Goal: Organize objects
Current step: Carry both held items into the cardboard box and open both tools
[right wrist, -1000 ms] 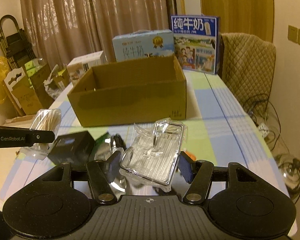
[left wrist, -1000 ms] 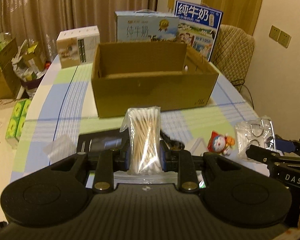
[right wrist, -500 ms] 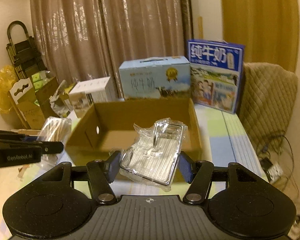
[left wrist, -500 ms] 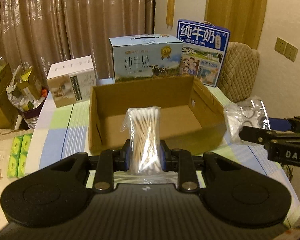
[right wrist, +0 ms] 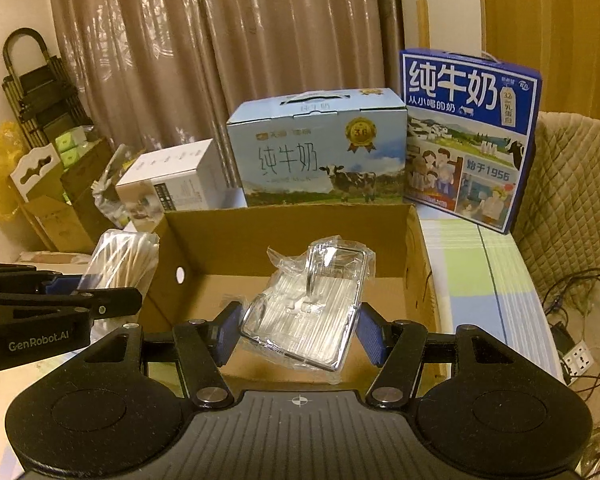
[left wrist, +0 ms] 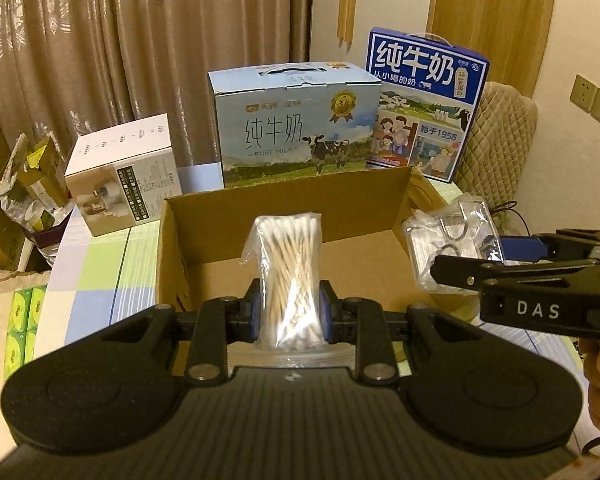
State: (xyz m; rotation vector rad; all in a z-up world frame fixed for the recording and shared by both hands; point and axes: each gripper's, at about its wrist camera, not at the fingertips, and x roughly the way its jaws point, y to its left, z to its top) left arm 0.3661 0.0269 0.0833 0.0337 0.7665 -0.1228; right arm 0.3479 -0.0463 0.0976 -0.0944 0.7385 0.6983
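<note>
My left gripper is shut on a clear bag of cotton swabs, held upright above the open cardboard box. My right gripper is shut on a clear plastic packet of hooks, held tilted over the same box. In the left wrist view the right gripper and its packet show over the box's right wall. In the right wrist view the left gripper with the swabs shows at the box's left wall. The box floor looks bare.
Behind the box stand a light blue milk carton, a dark blue milk carton and a white box. A quilted chair stands at the right. Cartons and bags sit on the floor at left.
Both grippers have risen from the table and moved forward, from in front of the box to above its opening, each still holding its item.
</note>
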